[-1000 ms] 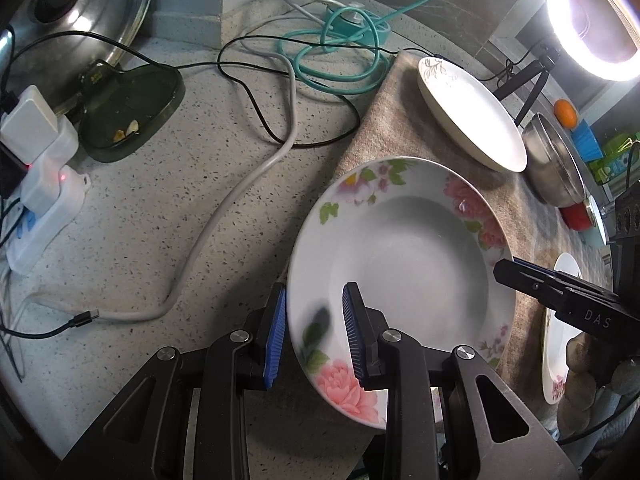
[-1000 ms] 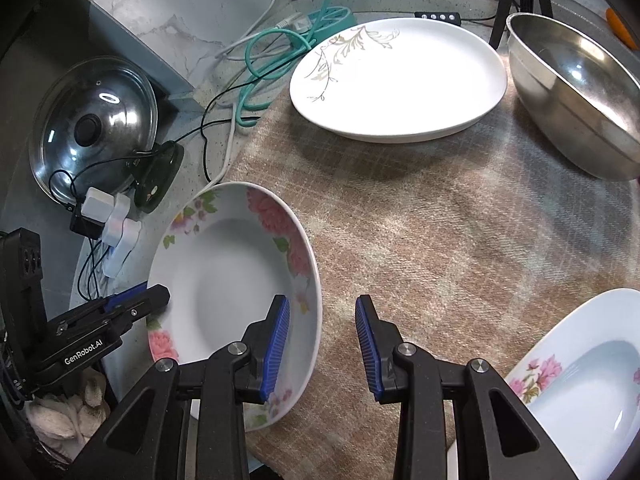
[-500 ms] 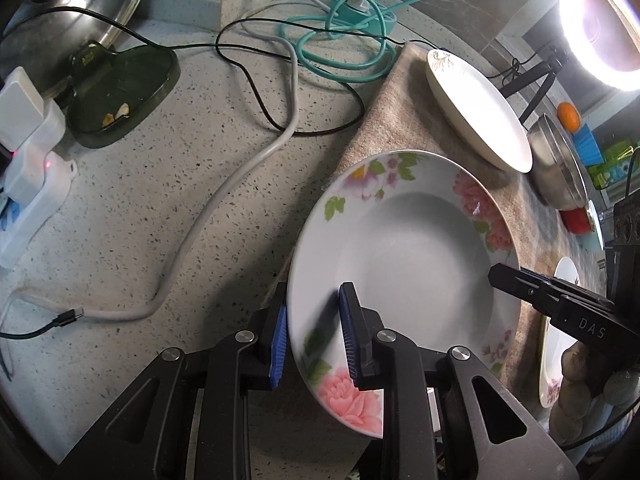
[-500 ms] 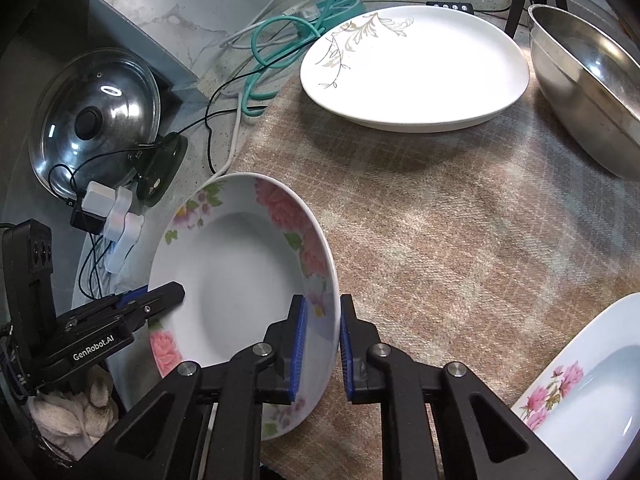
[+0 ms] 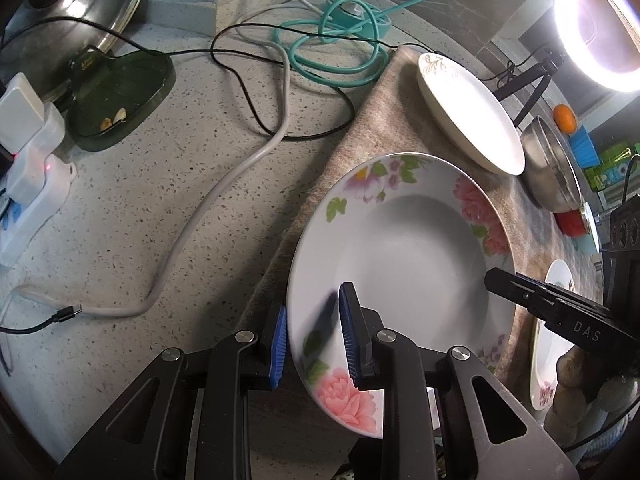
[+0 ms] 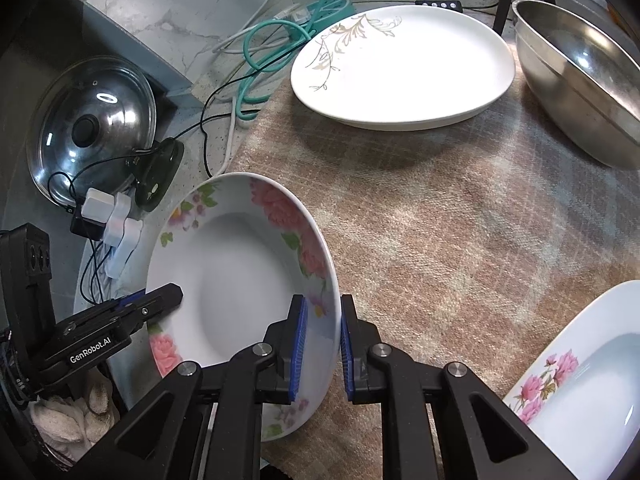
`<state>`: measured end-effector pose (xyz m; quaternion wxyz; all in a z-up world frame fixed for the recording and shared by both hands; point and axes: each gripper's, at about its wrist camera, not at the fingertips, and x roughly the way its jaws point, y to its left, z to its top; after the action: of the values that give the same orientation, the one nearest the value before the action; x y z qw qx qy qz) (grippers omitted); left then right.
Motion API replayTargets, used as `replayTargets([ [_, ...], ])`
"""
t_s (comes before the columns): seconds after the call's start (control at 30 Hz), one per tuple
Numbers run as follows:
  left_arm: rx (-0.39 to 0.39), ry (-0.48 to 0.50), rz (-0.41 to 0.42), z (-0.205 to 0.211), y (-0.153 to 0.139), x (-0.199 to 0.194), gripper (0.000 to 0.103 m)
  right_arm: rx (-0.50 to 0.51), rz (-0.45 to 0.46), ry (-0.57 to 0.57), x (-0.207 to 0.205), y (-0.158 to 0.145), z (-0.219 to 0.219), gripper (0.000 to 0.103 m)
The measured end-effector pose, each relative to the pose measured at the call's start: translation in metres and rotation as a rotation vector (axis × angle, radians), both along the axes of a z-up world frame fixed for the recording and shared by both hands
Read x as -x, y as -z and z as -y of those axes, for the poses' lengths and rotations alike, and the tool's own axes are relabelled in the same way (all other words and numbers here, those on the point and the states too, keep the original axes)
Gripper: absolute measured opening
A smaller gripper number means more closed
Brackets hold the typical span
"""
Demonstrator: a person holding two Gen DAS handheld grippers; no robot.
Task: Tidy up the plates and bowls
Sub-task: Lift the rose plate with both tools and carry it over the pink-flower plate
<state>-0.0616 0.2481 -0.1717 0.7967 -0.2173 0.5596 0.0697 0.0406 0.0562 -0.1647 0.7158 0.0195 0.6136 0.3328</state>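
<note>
A deep white plate with pink flowers (image 5: 408,256) is held tilted above the checked cloth, between both grippers. My left gripper (image 5: 312,340) is shut on its near rim. My right gripper (image 6: 322,344) is shut on the opposite rim of the same plate (image 6: 240,276). A second flowered plate (image 6: 580,380) lies at the lower right on the cloth. A large white plate with a leaf pattern (image 6: 404,64) lies at the back. A steel bowl (image 6: 580,80) stands at the back right.
Teal, white and black cables (image 5: 280,92) sprawl over the speckled counter on the left. A power strip with plugs (image 5: 28,160), a dark green dish (image 5: 120,100) and a glass pot lid (image 6: 92,128) sit there. A ring light (image 5: 596,20) stands behind the cloth (image 6: 460,220).
Both grippers closed onto the flowered plate's rims; the right one was open a second ago. The plate has tilted and risen slightly off the cloth.
</note>
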Motion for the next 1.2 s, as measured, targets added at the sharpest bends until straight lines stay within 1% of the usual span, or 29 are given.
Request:
replayTargets([
  [0.27, -0.007, 0.037, 0.032, 0.015, -0.016, -0.010, 0.022, -0.018, 0.011, 0.037, -0.001, -0.013, 0.018, 0.015],
  [0.5, 0.005, 0.086, 0.050, 0.040, -0.026, -0.021, 0.022, -0.029, 0.015, 0.094, 0.001, -0.021, 0.050, 0.015],
  [0.8, 0.008, 0.187, 0.067, 0.082, -0.035, -0.040, 0.022, -0.030, 0.020, 0.188, 0.004, -0.028, 0.099, 0.015],
  [1.2, 0.027, 0.338, 0.075, 0.144, -0.038, -0.060, 0.022, -0.013, 0.017, 0.317, 0.011, -0.031, 0.170, 0.015],
])
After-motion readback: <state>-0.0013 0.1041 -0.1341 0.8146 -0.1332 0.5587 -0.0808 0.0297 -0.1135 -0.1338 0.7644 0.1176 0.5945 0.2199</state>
